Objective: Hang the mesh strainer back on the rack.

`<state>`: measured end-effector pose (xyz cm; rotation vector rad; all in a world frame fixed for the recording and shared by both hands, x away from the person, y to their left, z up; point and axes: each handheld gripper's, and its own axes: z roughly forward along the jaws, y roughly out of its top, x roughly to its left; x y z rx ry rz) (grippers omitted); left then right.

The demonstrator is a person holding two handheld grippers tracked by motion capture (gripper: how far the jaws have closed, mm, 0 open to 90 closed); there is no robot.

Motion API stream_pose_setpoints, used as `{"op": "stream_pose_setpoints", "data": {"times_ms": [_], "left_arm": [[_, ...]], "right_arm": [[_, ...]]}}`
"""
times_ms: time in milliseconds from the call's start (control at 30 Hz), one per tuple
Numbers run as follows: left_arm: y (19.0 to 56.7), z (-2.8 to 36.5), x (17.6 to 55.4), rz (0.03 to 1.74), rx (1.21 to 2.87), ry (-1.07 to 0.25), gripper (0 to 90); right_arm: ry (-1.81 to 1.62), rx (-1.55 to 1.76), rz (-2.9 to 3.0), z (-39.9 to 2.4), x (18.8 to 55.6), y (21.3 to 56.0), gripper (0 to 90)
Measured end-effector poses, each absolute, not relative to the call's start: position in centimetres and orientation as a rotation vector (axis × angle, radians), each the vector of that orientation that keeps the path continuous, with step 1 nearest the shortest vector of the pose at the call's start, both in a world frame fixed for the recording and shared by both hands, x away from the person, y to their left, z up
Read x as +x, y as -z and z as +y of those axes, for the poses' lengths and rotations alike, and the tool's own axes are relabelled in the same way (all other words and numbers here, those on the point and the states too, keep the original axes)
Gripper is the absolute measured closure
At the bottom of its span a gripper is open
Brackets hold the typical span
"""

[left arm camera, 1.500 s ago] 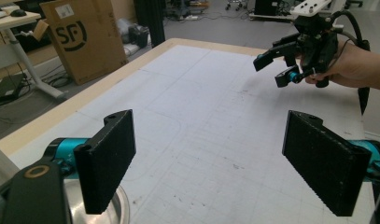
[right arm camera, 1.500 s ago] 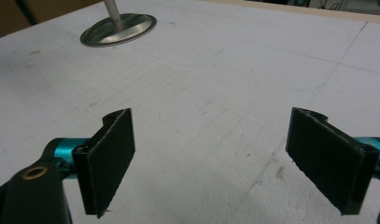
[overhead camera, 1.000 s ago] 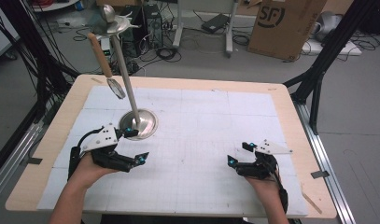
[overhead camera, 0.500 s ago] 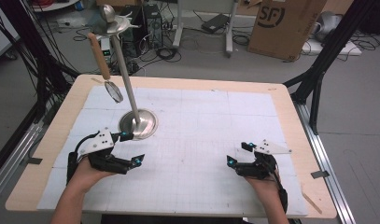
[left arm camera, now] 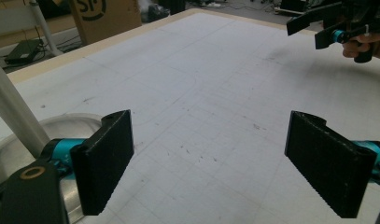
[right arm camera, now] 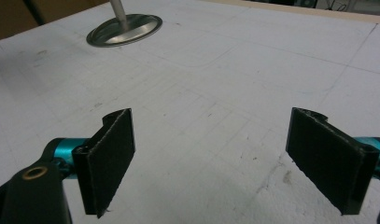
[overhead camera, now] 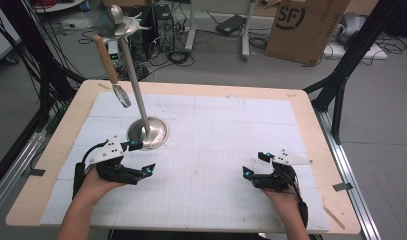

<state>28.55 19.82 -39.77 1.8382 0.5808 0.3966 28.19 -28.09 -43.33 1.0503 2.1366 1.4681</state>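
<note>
A metal stand [overhead camera: 141, 95] with a round base [overhead camera: 149, 133] rises from the white mat on the left half of the table. From its top hangs a utensil with a wooden handle [overhead camera: 107, 59] and a small metal head [overhead camera: 123, 96]. My left gripper [overhead camera: 143, 157] rests on the mat just in front of the base, jaws wide apart and empty. In the left gripper view [left arm camera: 211, 158] the base [left arm camera: 10, 144] and pole lie at the left. My right gripper [overhead camera: 253, 165] lies open and empty near the front right, and its own view [right arm camera: 211, 158] shows the base [right arm camera: 124, 30] far off.
The table has a wooden rim [overhead camera: 201, 89] around the white gridded mat [overhead camera: 216, 140]. Beyond the far edge are a cardboard box [overhead camera: 306, 27], cables and black frame legs. In the left gripper view the right gripper [left arm camera: 339, 25] appears at the top right.
The left hand and gripper have drawn back a little toward the front edge, away from the stand's base. The hanging utensil has swung slightly. The right gripper has stayed still.
</note>
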Motion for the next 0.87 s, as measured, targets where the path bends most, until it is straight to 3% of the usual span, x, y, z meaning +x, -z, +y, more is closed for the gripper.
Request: {"op": "stream_pose_setpoints", "data": {"times_ms": [867], "left_arm": [[40.03,19.67,28.69,0.590,1.849,-0.394,16.4]], "right_arm": [[-1.455,1.047,2.157,-27.60,28.26,43.44,14.6]]}}
